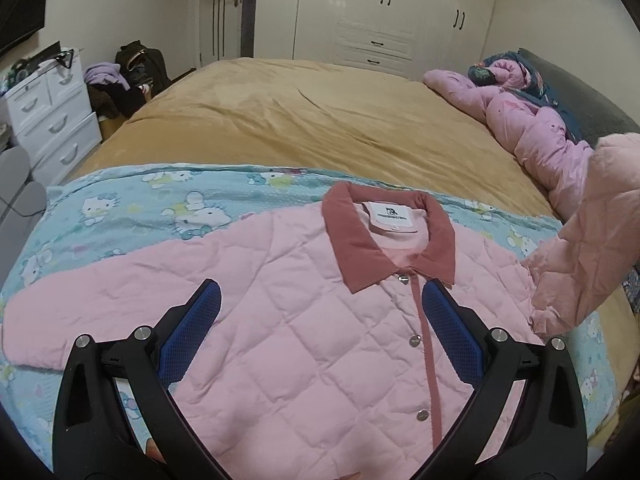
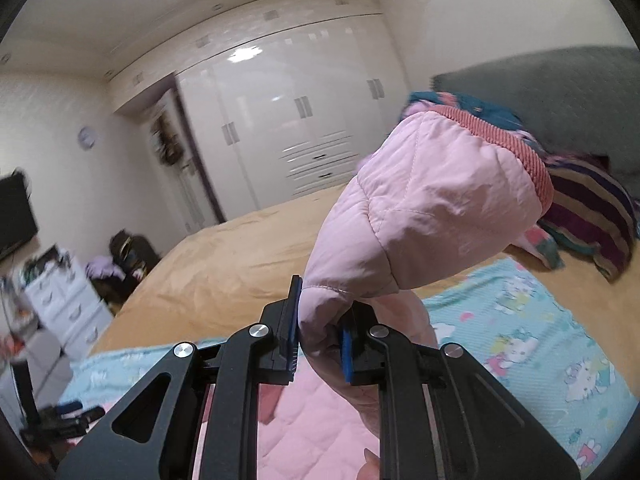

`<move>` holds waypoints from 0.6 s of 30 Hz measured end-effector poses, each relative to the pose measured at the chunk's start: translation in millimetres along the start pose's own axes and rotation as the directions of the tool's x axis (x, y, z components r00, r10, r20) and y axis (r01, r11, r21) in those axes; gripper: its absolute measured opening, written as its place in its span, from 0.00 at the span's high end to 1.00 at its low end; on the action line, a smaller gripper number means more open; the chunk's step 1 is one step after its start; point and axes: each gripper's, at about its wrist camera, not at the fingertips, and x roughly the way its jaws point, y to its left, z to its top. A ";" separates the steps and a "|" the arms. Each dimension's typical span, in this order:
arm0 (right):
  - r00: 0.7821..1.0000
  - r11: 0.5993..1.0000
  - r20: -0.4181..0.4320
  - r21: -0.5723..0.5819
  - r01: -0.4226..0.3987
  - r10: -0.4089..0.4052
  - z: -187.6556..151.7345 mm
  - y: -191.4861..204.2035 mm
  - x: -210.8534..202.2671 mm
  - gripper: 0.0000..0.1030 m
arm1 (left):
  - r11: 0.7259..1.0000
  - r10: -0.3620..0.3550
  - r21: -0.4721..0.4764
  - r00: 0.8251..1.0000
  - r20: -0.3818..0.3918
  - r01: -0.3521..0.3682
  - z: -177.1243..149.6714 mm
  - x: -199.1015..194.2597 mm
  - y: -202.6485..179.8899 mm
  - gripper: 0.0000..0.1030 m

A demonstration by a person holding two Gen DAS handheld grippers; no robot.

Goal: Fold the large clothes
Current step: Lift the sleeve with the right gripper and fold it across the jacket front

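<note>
Left wrist view shows the pink quilted jacket (image 1: 304,320) lying front-up and snapped shut on a blue cartoon-print sheet (image 1: 120,208), its darker pink collar (image 1: 360,248) and white neck label just ahead of the left gripper (image 1: 320,296). That gripper's jaws are spread wide and grasp nothing; the blue pads (image 1: 448,328) sit above the chest on either side of the button placket, and whether they touch the cloth cannot be told. One sleeve lies flat off to the left of the fingers, while the other sleeve (image 1: 588,232) is lifted off the sheet to the far right. In the right wrist view, the right gripper (image 2: 320,332) is clenched on that raised sleeve (image 2: 432,208), the fabric pinched between its blue pads (image 2: 346,356) and billowing up ahead of the jaws, with the ribbed darker cuff (image 2: 508,144) at the top. The jacket body spreads below and behind the jaws. Under the sheet lies a tan bed cover (image 1: 320,120); a pink quilt (image 1: 532,124) is heaped far ahead to the right by the grey headboard (image 2: 560,92). White wardrobe doors (image 1: 400,8) stand beyond the bed, and a white drawer unit (image 1: 52,116) stands ahead to the left.
</note>
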 end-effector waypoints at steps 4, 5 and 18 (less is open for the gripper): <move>0.999 0.999 -0.026 -0.032 -0.036 0.035 -14.1 35.7 7.3 0.85 | 1.000 0.012 0.001 1.000 0.016 -0.012 -2.0 -7.6 14.7 0.08; 0.999 0.998 -0.033 -0.041 -0.043 0.041 -18.1 43.7 10.6 0.85 | 1.000 0.013 0.001 1.000 0.018 -0.013 -2.7 -8.1 17.1 0.08; 0.967 0.972 -0.226 -0.172 -0.162 0.121 -106.4 153.3 66.5 0.85 | 0.993 -0.005 -0.116 1.000 0.002 0.005 -19.2 -1.0 80.3 0.08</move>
